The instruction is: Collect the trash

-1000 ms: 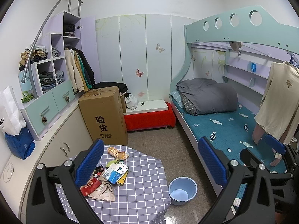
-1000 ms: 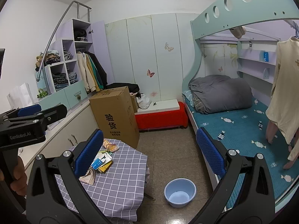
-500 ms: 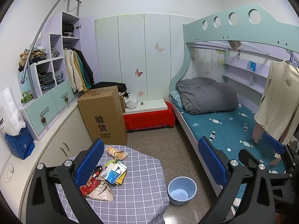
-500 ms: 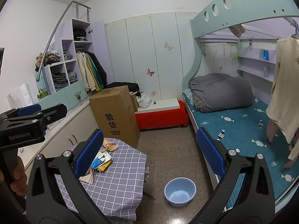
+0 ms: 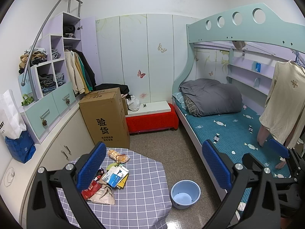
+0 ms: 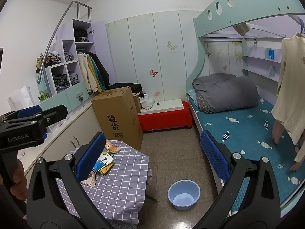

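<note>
A bunk bed point(image 5: 234, 133) fills 3 o'clock, and a cardboard box point(image 5: 106, 116) stands at 11. The checked table point(image 5: 137, 196), at 7, carries the trash pile point(image 5: 106, 181); a blue bucket point(image 5: 185, 190) sits at 5. The left gripper point(image 5: 154, 169) and right gripper point(image 6: 152, 156) both gape wide, holding nothing.

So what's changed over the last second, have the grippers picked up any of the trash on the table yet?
No, nothing has visibly changed. The left gripper and right gripper both hang open and empty above the room as before. The pile of trash lies untouched on the checked table, and the blue bucket sits in the same spot on the floor.
</note>
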